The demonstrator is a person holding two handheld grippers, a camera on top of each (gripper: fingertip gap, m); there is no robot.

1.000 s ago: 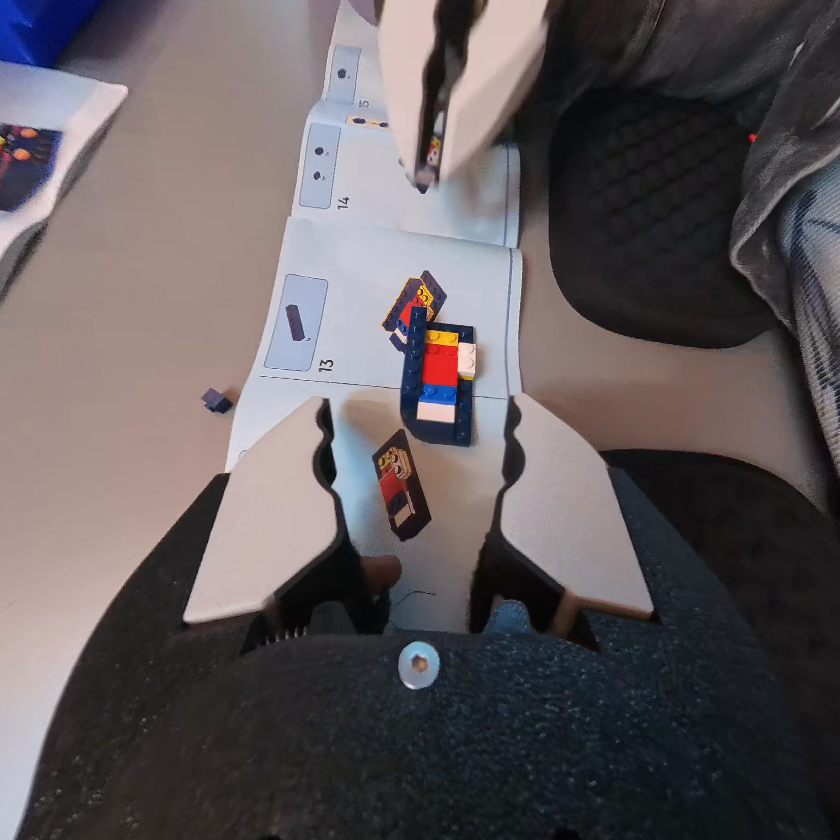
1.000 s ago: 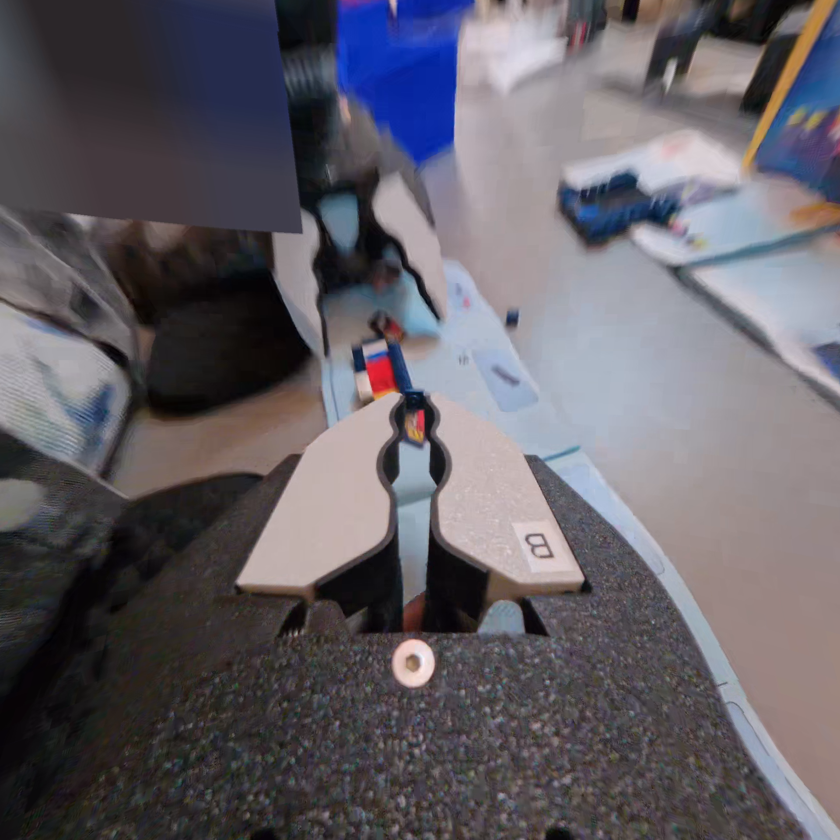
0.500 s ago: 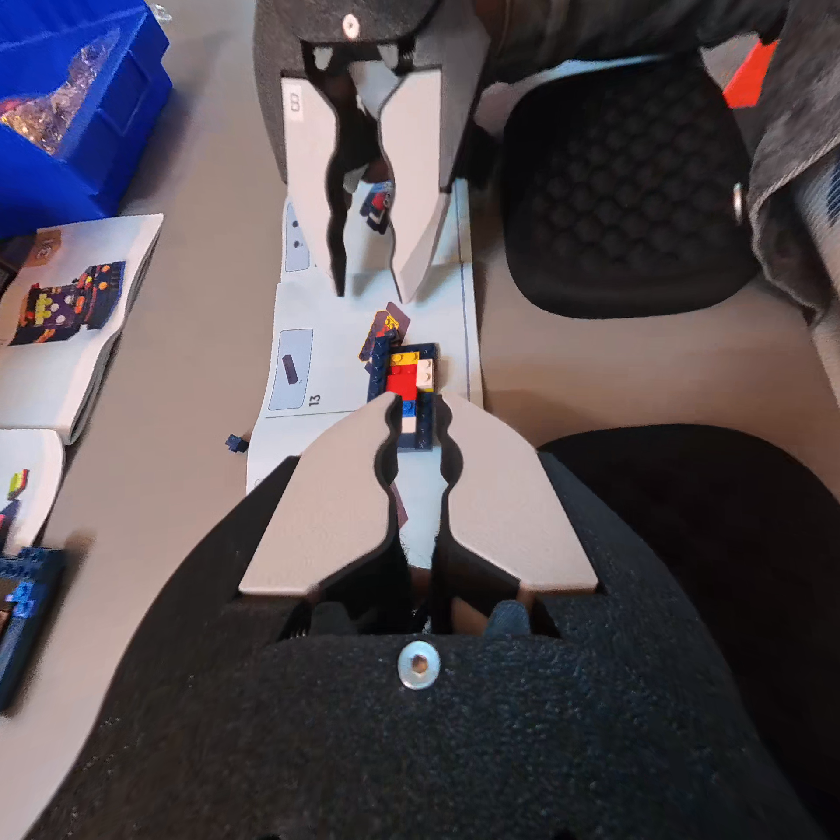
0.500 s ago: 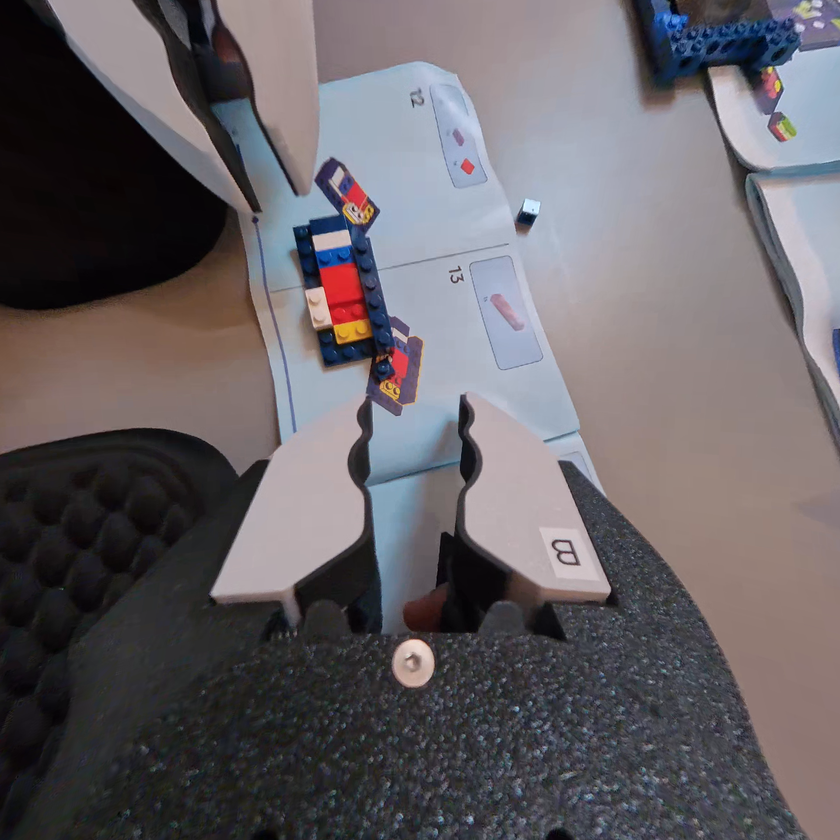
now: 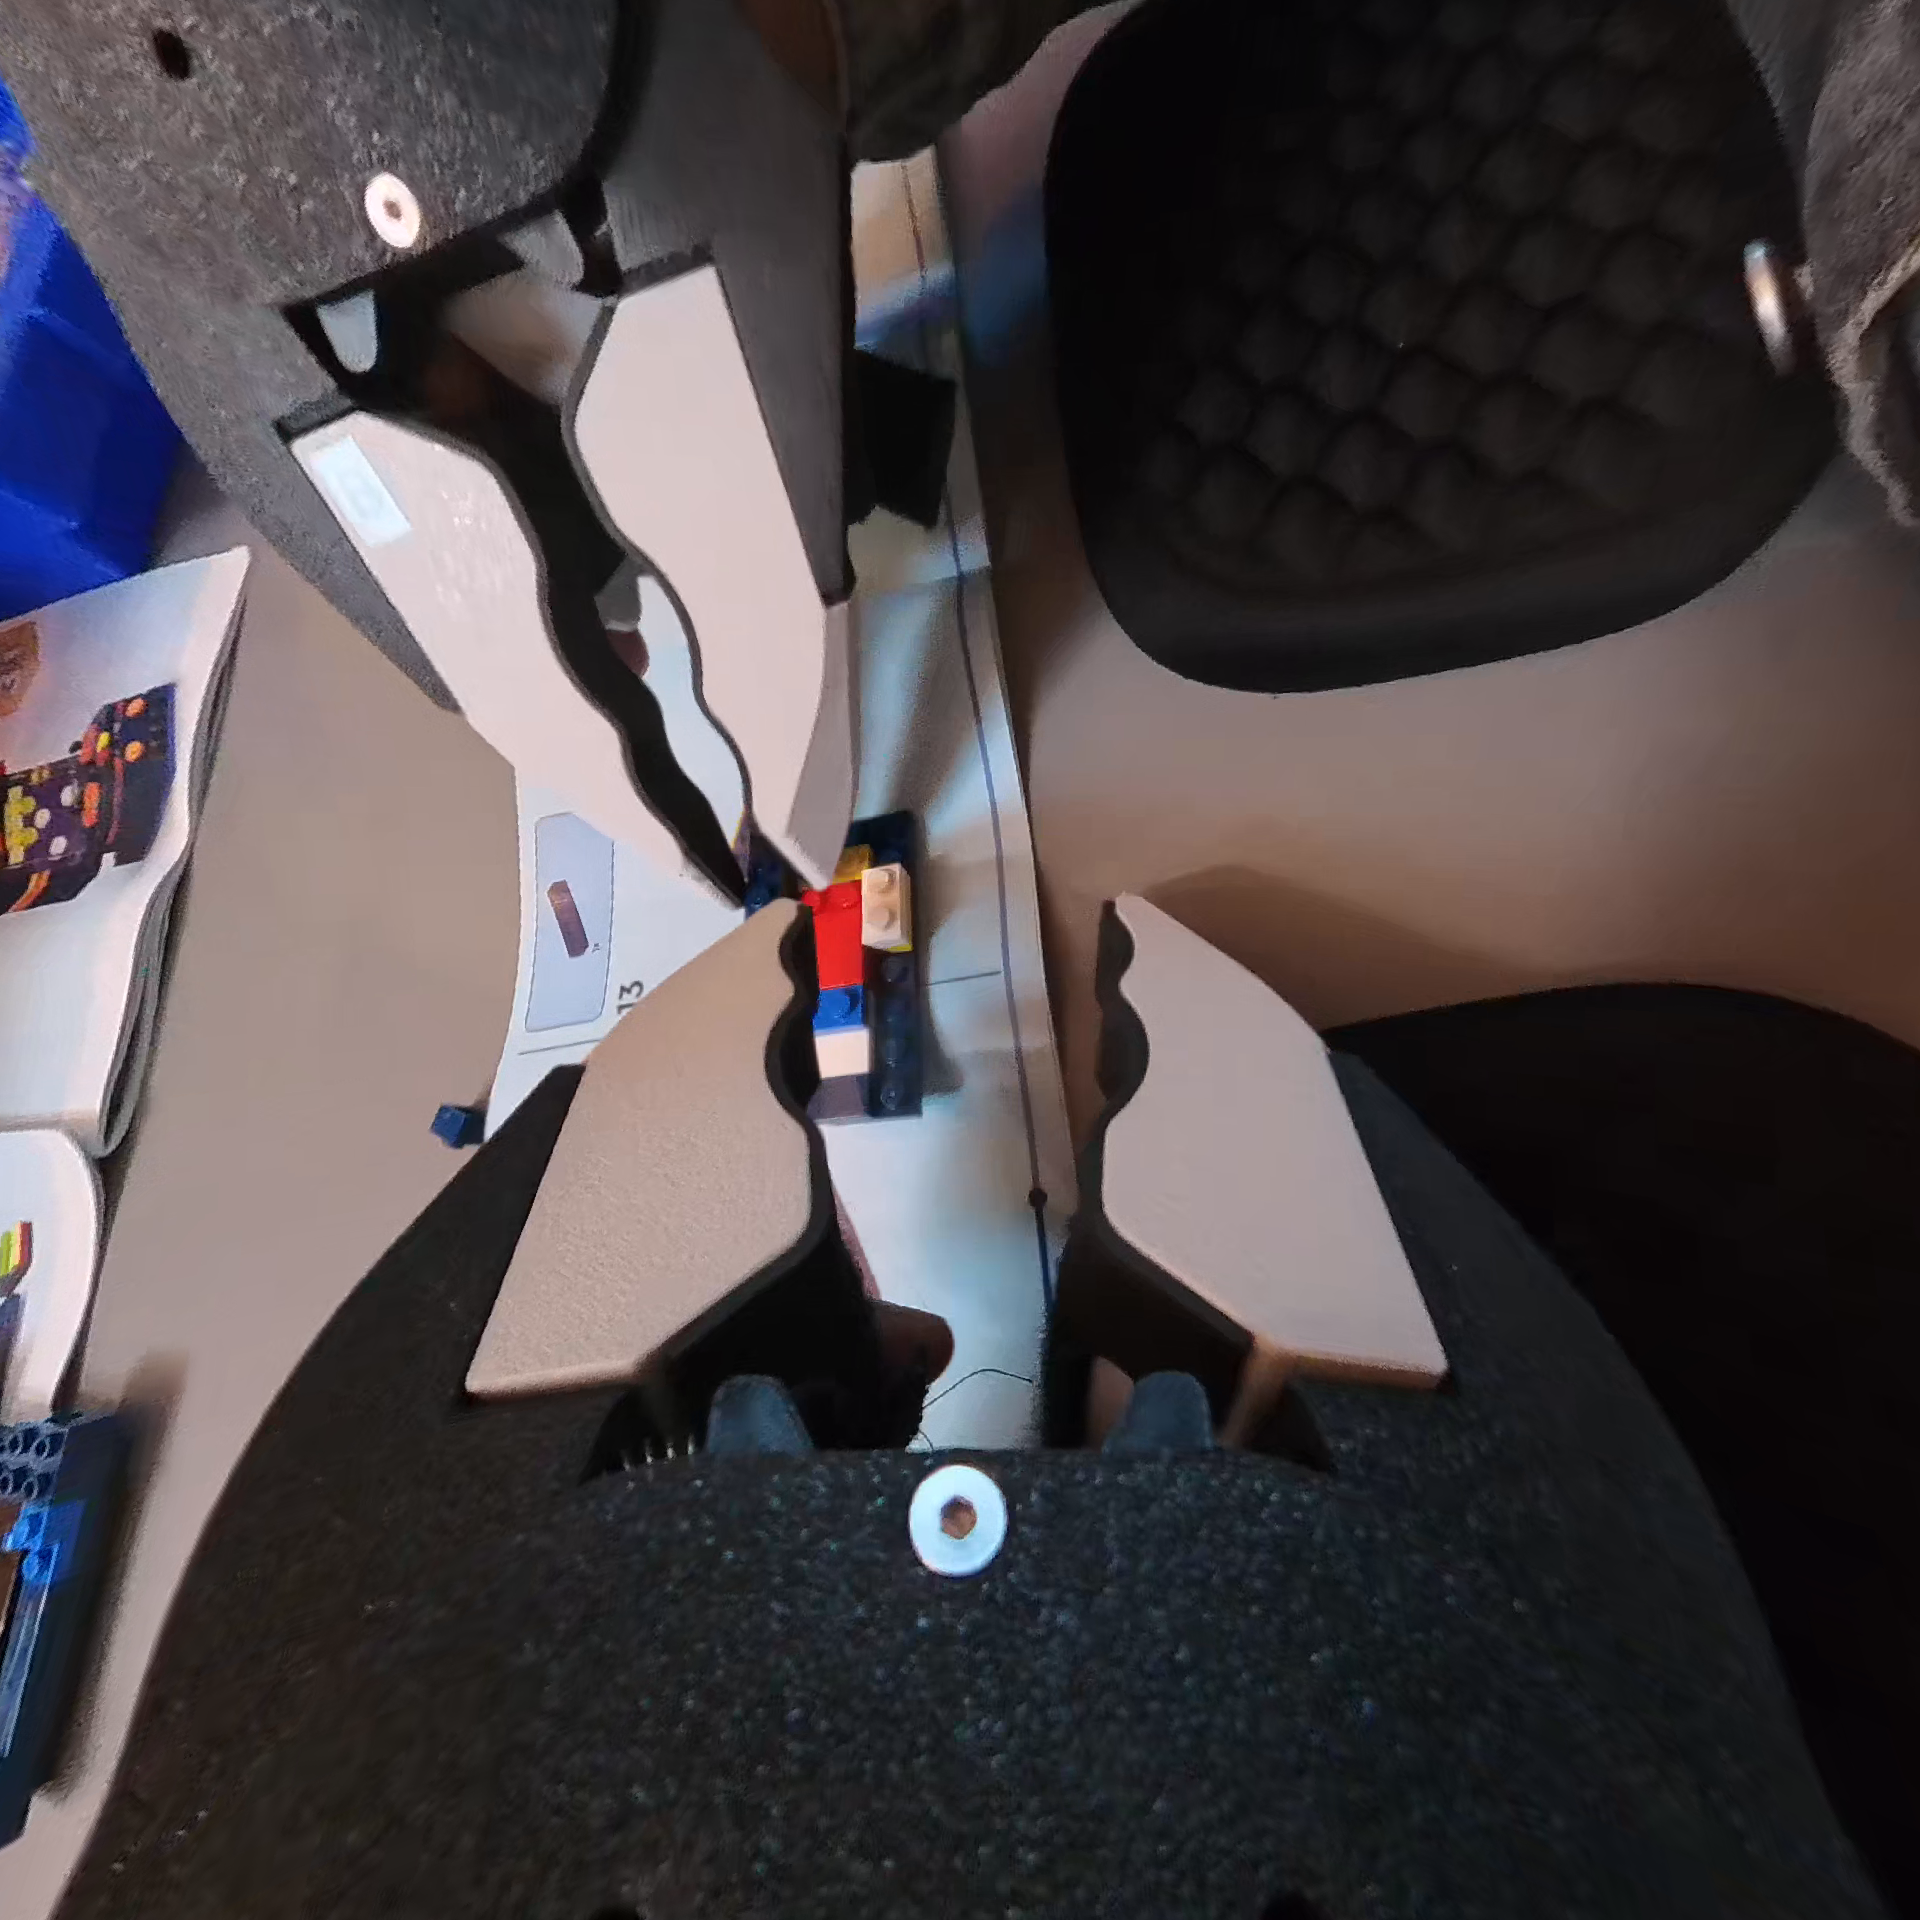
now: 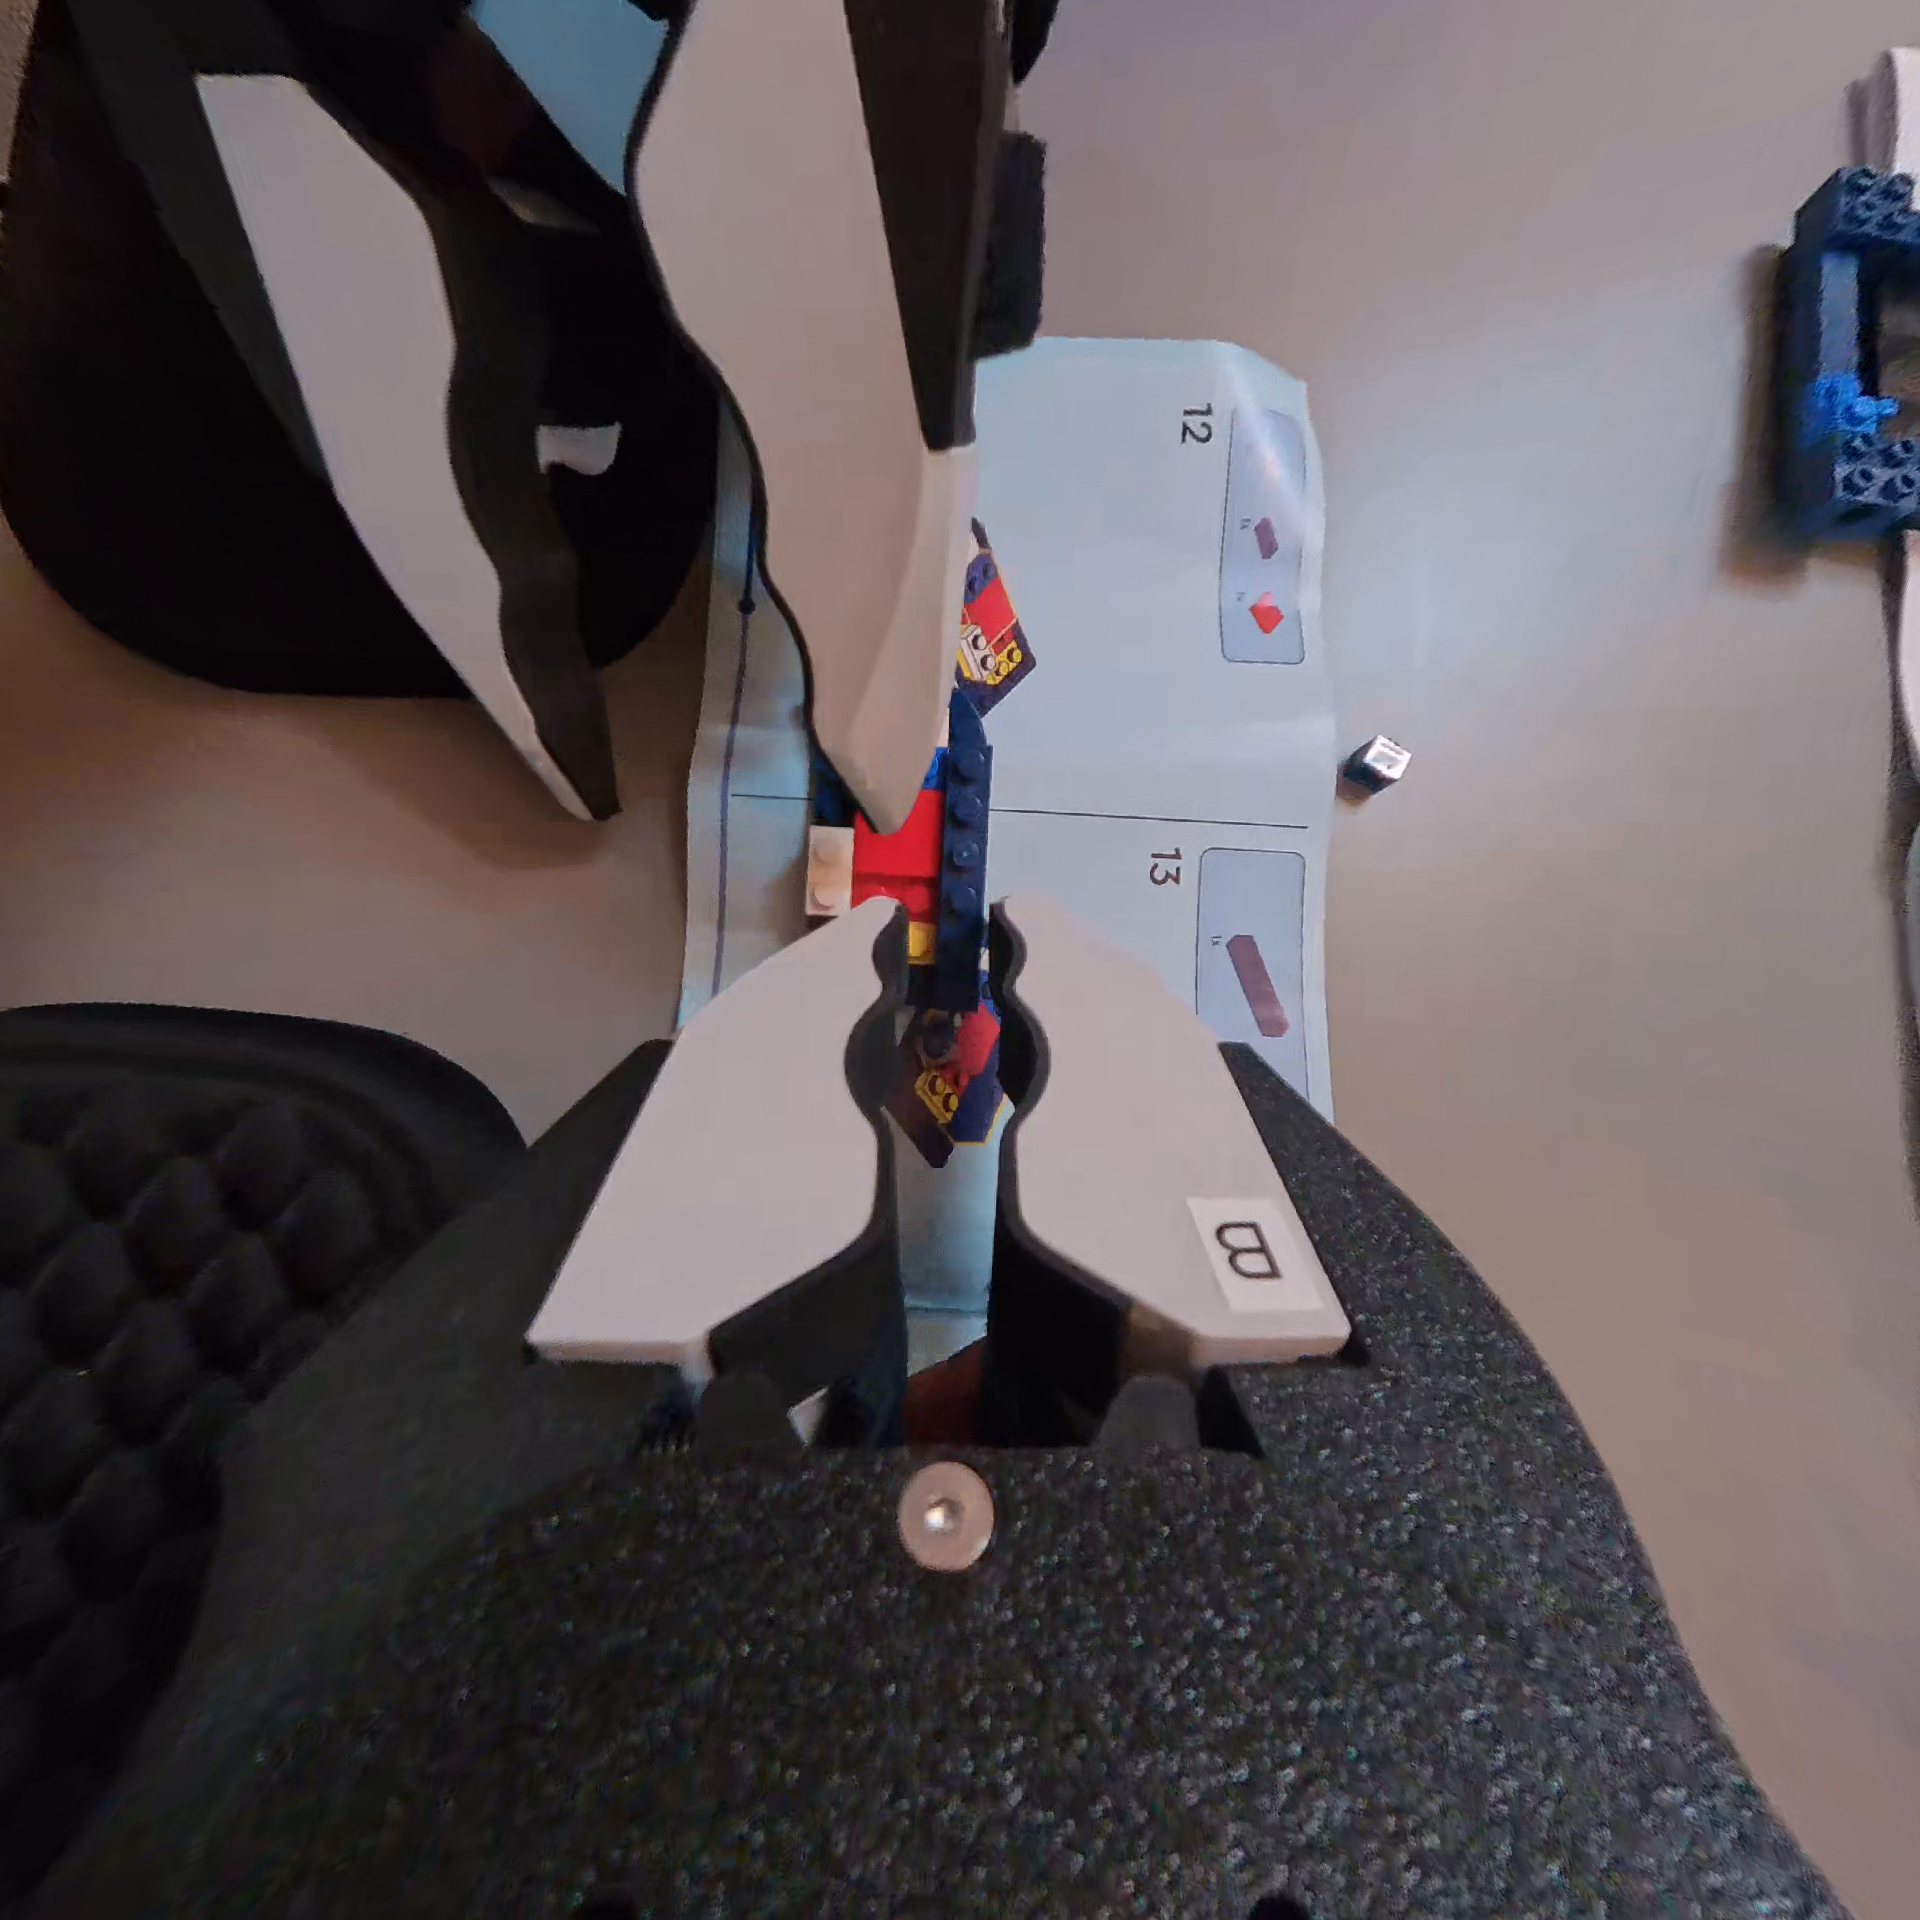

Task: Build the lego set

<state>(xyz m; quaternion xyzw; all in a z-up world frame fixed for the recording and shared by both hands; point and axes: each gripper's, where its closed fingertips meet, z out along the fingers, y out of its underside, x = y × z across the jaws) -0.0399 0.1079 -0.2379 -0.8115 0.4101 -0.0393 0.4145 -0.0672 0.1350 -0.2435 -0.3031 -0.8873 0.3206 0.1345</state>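
A small brick assembly [image 5: 836,940] with red, blue, white and yellow bricks on a dark blue plate lies on a pale blue instruction sheet [image 5: 935,1174]. My left gripper [image 5: 948,912] is open wide over it. Its left fingertip [image 5: 774,925] rests at the red brick, as the right wrist view also shows [image 6: 883,810]. My right gripper [image 6: 943,912] faces it from the other side, its jaws narrow. They straddle the near end of a long dark blue brick [image 6: 964,831] that lies along the edge of the assembly [image 6: 894,852]. I see no firm press on that brick.
A small loose dark blue piece [image 6: 1374,767] lies beside the sheet [image 6: 1122,727]. Open booklets [image 5: 104,831] and a blue bin [image 5: 62,416] are on the left. A blue brick build [image 6: 1849,364] stands farther off. Black padded seats [image 5: 1403,364] flank the table edge.
A second ago my right gripper held a small piece. It then opened, with the long blue brick lying on the assembly, and has narrowed around it. My left gripper closed, then opened, and moved onto the assembly.
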